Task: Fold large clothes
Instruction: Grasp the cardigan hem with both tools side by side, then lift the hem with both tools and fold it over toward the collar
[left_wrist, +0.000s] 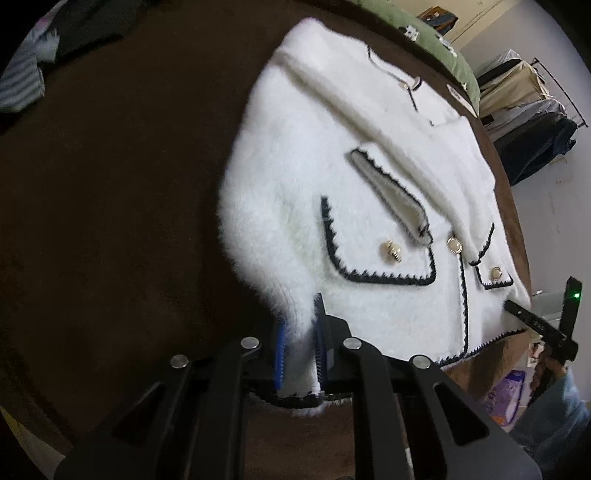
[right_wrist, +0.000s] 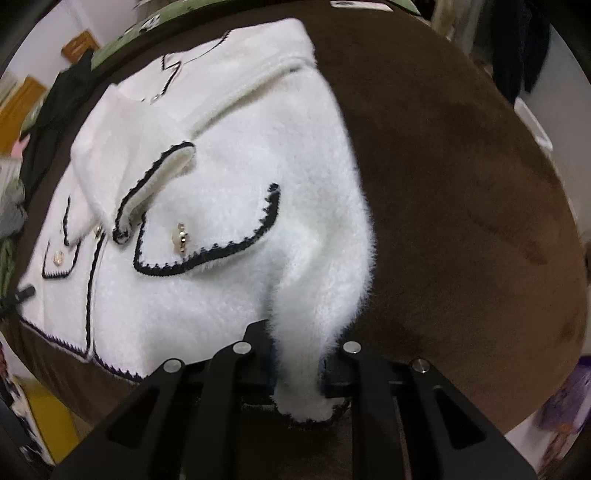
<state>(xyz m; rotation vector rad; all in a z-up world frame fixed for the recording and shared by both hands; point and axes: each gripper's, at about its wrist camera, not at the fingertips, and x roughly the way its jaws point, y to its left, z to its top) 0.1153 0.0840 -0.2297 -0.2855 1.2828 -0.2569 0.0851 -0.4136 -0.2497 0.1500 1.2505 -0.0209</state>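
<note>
The left gripper (left_wrist: 299, 347) points steeply down, its jaws clamped on the black-trimmed hem corner of the fluffy white cardigan with black zigzag edging and gold buttons (left_wrist: 369, 192). The right gripper (right_wrist: 299, 369) points down likewise, pinching the opposite hem corner. The cardigan lies front-up on the brown plush surface (right_wrist: 461, 184), sleeves folded in. No writing can be read.

Jacket (left_wrist: 369, 206) on surface (left_wrist: 110, 221)

Its two lower corners were pinched by left tongs (left_wrist: 299, 350) and right tongs (right_wrist: 299, 369).
</note>
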